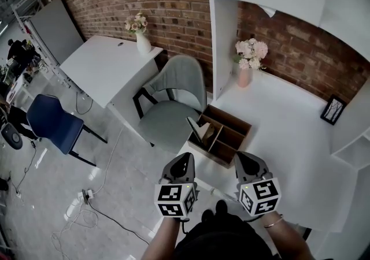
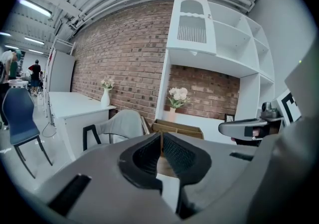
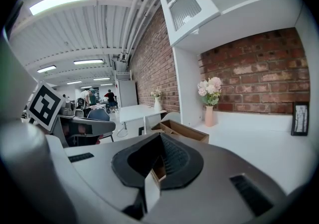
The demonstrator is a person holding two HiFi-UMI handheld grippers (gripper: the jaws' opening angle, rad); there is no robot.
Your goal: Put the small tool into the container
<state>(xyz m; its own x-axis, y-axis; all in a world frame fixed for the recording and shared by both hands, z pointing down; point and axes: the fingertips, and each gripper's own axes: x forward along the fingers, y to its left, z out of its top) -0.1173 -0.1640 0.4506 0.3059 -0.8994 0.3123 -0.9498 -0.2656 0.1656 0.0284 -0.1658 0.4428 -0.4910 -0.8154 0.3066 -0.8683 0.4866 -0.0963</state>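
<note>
Evidently both hands were held low and close to the body, forearms reaching forward side by side, each marker cube turned up toward the person and each pair of jaws pointing ahead; the left gripper (image 1: 184,160) sat just beside the right gripper (image 1: 247,159), level with it and apart from it; a bracelet (image 1: 273,222) showed on the right wrist. Seen along its own jaws, the left gripper (image 2: 160,136) was clenched, tips meeting, with nothing caught between them; the right gripper (image 3: 160,137) was likewise pressed closed and empty. Straight ahead of both jaw tips, near but not touched, lay the container (image 1: 232,118), an open wooden box with dividers, resting on the white table (image 1: 289,155); it lay slightly right of the left gripper's line (image 2: 179,128) and slightly left of the right gripper's (image 3: 182,131). A pale wedge-shaped piece (image 1: 202,130) leaned in the compartment nearest the left gripper; whether that was the small tool could not be told, and neither gripper carried anything.
</note>
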